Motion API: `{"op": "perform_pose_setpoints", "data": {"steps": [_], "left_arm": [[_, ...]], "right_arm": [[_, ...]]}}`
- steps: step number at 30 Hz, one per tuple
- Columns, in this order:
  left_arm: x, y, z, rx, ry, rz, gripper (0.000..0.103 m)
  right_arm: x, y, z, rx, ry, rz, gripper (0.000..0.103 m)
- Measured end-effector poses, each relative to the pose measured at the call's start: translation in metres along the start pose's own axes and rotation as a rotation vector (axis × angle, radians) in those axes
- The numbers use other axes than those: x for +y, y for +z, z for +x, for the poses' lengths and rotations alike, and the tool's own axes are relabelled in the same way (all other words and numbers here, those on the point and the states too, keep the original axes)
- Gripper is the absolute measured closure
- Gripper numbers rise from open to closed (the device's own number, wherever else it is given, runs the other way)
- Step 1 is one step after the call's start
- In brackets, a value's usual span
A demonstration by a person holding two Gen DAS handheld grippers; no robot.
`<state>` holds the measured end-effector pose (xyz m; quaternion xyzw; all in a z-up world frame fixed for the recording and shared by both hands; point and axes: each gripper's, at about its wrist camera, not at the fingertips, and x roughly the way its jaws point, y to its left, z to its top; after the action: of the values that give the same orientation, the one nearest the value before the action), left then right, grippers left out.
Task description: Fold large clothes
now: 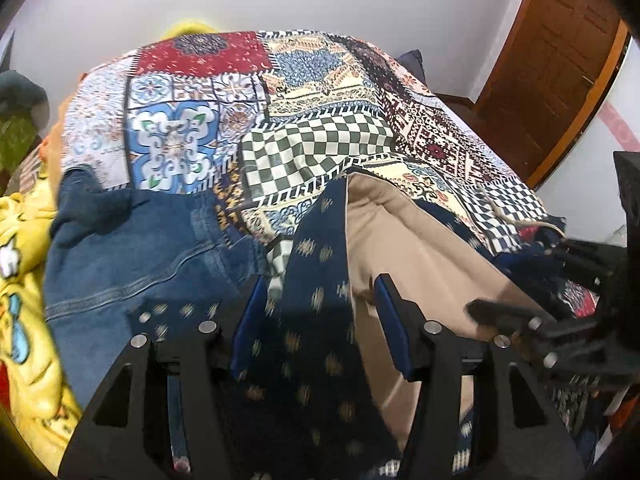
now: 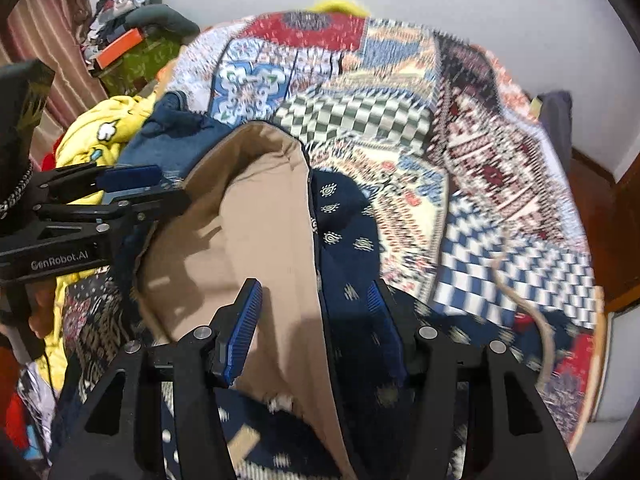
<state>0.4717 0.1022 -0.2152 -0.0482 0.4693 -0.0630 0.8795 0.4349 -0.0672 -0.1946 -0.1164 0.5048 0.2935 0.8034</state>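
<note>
- Left wrist view: the left tool (image 1: 322,312) stands with its two blue pads spread apart, and the navy garment (image 1: 316,264) with small pale motifs runs up between them. The cloth looks slack there, and the pads do not appear to press it, so I read this tool as open around the fabric rather than gripping it.
- Same view: the garment's beige lining (image 1: 404,240) is turned outward in a long band, so it lies half open on the bed with its patchwork bedspread (image 1: 320,92). No flat, squared fold is visible.
- Same view: blue jeans (image 1: 140,248) lie just left of the garment, loosely heaped, and a yellow garment (image 1: 24,264) lies beyond them. The right tool (image 1: 532,324) shows at the right edge, blurred, close to the lining's edge.
- Right wrist view: the right tool (image 2: 316,320) also has its pads well apart, with the lining (image 2: 256,240) and the navy garment (image 2: 344,216) passing between them; nothing looks pinched.
- Same view: the left tool (image 2: 132,184) lies at the left, just beside the lining's upper edge, but from this side angle I cannot tell its state.
- Same view: the bedspread (image 2: 400,92) is blurred. A cluttered pile (image 2: 132,52) sits in the far corner.
- Judgement: the fold seems early. The garment is bunched, not spread, and neither tool holds an edge firmly; the jeans and yellow garment look unfolded too.
</note>
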Motion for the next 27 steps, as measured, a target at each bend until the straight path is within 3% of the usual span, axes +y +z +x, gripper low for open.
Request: {"op": "perform_pose_setpoints", "data": {"steps": [3,6,8,11,19,23,27], "left_arm": [[-0.004,0.005,0.018,0.01,0.01,0.014,0.075],[-0.007,0.008,0.029,0.019,0.006,0.011,0.093],[-0.009,0.007,0.022,0.006,-0.023,0.003,0.094],[-0.018,0.005,-0.004,-0.034,-0.093,0.012,0.095],[-0.056,-0.017,-0.094,-0.1,-0.227,0.111,0.096],[-0.065,-0.04,-0.114,-0.073,-0.277,0.118,0.096],[-0.073,-0.072,-0.111,-0.006,-0.273,0.138,0.096]], "right_arm": [[-0.001,0.002,0.009,-0.015,0.021,0.005,0.052],[-0.001,0.004,0.01,-0.033,0.046,0.004,0.075],[-0.004,0.004,0.006,-0.037,0.077,0.025,0.088],[-0.005,0.0,-0.01,-0.072,0.082,0.036,0.093],[-0.001,-0.036,-0.088,-0.151,0.097,0.04,0.094],[0.005,-0.061,-0.117,-0.159,0.109,0.043,0.094],[0.011,-0.091,-0.122,-0.122,0.111,0.054,0.094]]}}
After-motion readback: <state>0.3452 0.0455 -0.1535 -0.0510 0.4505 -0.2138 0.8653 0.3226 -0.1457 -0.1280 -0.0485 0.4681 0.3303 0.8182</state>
